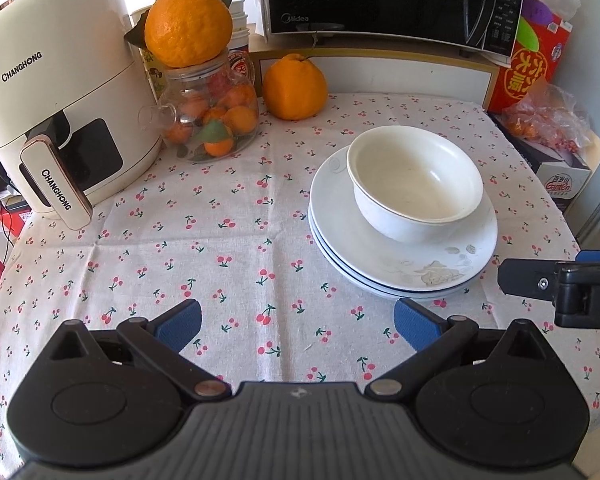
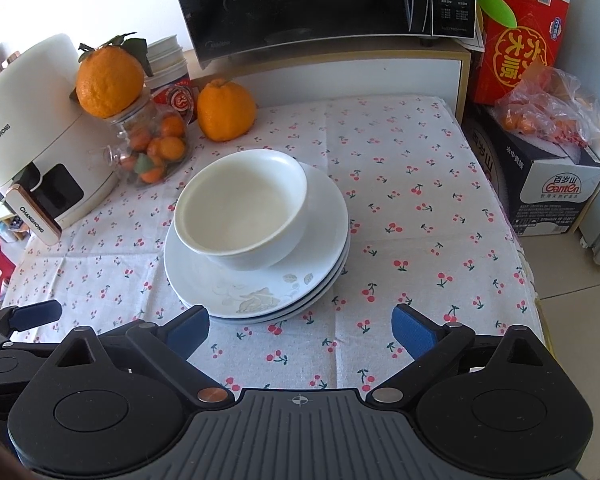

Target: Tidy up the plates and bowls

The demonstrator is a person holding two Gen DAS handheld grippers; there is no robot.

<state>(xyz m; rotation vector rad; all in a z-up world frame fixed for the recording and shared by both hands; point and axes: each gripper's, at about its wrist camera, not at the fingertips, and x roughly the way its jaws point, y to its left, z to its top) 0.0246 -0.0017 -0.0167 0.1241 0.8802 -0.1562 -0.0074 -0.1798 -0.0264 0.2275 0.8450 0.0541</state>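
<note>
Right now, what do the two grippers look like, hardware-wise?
Both match. The left gripper and right gripper each have a black body with ribbed grey top, two round black housings, black linkage arms on metal pivot pins, and blue textured pads on the jaws. A small crosshair mark sits mid-body. No cables, hands or sleeves visible.

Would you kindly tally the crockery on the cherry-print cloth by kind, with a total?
Bowls: 1, sitting on the plates
Plates: 3, by the stacked rims
Total: 4
</note>
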